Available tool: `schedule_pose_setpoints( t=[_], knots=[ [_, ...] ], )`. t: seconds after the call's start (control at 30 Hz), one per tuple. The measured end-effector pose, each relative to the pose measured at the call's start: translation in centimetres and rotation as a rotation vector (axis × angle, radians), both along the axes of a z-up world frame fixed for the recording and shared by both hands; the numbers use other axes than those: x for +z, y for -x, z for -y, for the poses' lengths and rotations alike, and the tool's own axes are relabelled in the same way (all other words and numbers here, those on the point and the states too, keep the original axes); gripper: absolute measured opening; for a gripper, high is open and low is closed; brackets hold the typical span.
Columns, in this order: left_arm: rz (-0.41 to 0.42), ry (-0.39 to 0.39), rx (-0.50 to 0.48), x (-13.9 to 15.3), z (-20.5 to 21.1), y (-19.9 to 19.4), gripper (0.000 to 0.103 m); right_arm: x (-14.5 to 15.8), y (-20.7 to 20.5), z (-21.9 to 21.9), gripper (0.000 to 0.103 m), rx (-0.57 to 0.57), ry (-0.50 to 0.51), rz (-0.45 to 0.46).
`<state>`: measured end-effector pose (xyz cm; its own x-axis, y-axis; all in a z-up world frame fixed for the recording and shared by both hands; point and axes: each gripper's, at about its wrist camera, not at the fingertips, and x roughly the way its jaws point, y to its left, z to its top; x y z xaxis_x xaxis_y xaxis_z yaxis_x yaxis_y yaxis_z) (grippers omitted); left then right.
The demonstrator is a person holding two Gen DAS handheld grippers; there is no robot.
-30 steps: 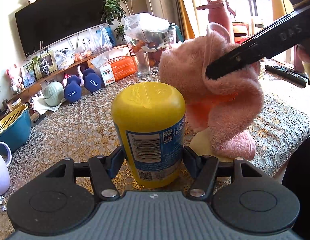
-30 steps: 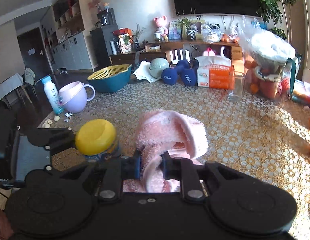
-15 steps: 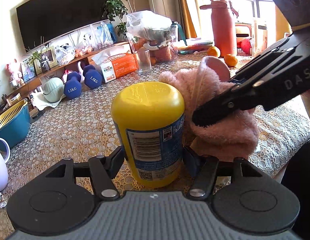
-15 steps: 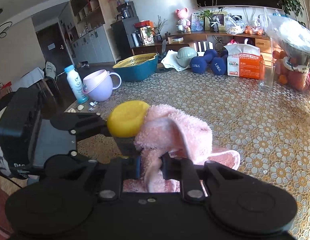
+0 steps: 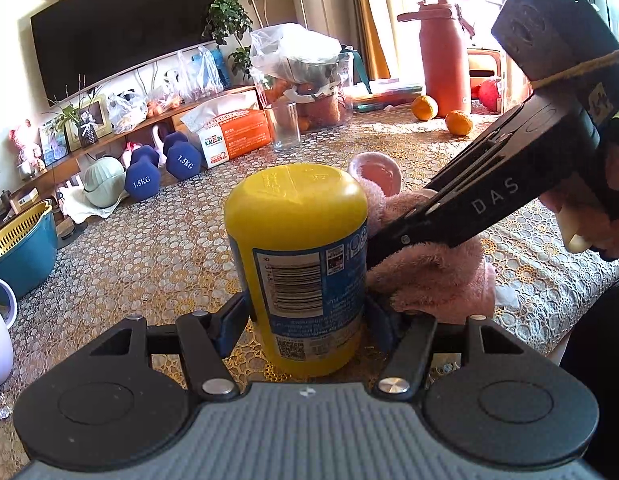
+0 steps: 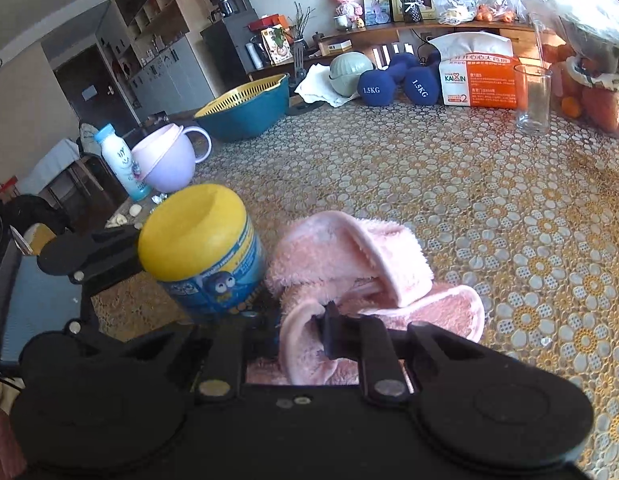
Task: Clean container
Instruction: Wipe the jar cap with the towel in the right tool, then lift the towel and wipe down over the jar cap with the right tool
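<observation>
A yellow container with a blue label stands upright on the lace-covered table, and my left gripper is shut on its lower body. In the right wrist view the same container is at the left, with the left gripper's fingers beside it. My right gripper is shut on a fluffy pink cloth. The pink cloth is pressed against the container's right side, low near the table. The right gripper comes in from the upper right, held by a hand.
At the back stand a drinking glass, an orange tissue box, blue dumbbells, two oranges and a red jug. A teal basket, lilac mug and small bottle sit at the left edge.
The right gripper has carried the pink cloth down from above the container's shoulder to its right side near the table. The left gripper and the container have stayed put.
</observation>
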<state>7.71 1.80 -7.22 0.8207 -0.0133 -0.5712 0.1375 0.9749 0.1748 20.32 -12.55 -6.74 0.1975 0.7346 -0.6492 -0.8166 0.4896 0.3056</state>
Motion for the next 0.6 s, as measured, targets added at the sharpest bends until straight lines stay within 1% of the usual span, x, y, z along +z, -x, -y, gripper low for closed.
schedule_pose_setpoints(
  t=[0.07,0.17,0.23,0.3,0.4,0.47,0.53,0.6],
  knots=[
    [0.001,-0.008,0.000,0.0,0.2,-0.1,0.063,0.7,0.7,0.4,0.017,-0.015,0.034,0.070],
    [0.006,-0.035,-0.007,0.0,0.7,-0.2,0.063,2.4,1.7,2.0,0.017,-0.076,0.068,0.187],
    [0.009,-0.057,-0.013,0.0,1.0,-0.4,0.063,4.0,2.2,3.5,0.017,-0.117,0.058,0.243],
    [0.010,-0.074,-0.017,0.0,1.4,-0.8,0.063,5.8,2.7,4.8,0.017,-0.142,0.014,0.277],
    [0.011,-0.099,-0.026,0.1,1.9,-1.4,0.063,8.4,3.8,5.6,0.017,-0.112,-0.057,0.319],
    [0.013,-0.111,-0.030,0.0,2.2,-2.0,0.063,9.4,4.7,5.2,0.017,-0.070,-0.072,0.345],
    [0.014,-0.118,-0.034,0.0,2.4,-2.4,0.063,9.4,5.4,3.9,0.017,-0.014,-0.054,0.370],
    [0.016,-0.126,-0.036,-0.2,2.6,-2.8,0.063,8.5,5.8,2.3,0.017,0.026,-0.016,0.376]
  ],
)
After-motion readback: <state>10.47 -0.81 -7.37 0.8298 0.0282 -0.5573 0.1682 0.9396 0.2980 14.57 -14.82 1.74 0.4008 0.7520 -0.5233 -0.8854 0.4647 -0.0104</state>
